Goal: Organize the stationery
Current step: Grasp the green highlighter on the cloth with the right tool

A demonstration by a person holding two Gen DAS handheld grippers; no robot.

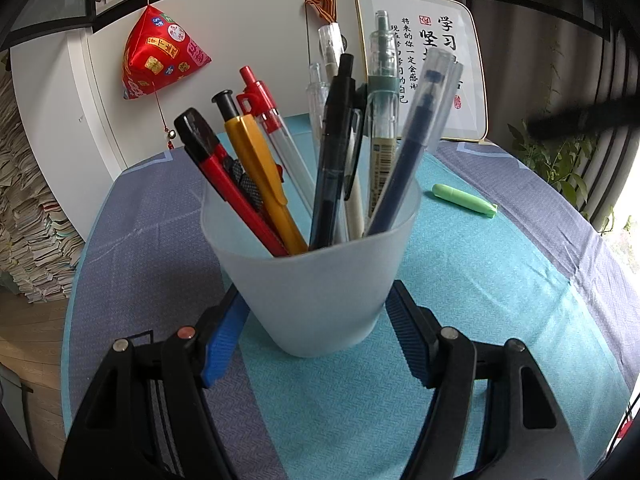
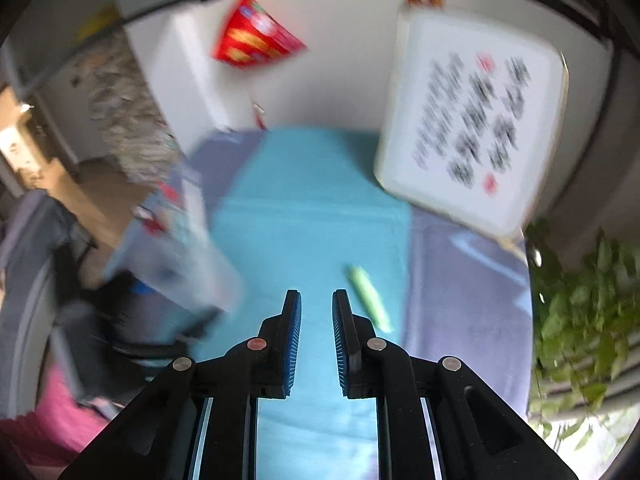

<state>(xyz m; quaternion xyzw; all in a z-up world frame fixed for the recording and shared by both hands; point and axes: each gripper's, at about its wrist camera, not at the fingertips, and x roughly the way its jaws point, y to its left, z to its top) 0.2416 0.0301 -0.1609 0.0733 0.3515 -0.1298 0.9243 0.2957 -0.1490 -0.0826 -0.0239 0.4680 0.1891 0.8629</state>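
Here the table (image 1: 500, 288), draped in a teal and grey-blue cloth, carries everything. The frosted translucent plastic cup (image 1: 312, 280), crowded with pens, stands upright between the left gripper (image 1: 316, 332), whose jaws press its lower walls on both sides. The right gripper (image 2: 316, 344) hangs above the teal strip, jaws slightly apart and holding nothing, just beside the short green highlighter (image 2: 370, 300) lying loose on the cloth. I'd worry the top-heavy cup tips if squeezed low, or that the round highlighter rolls away from a hurried pinch.
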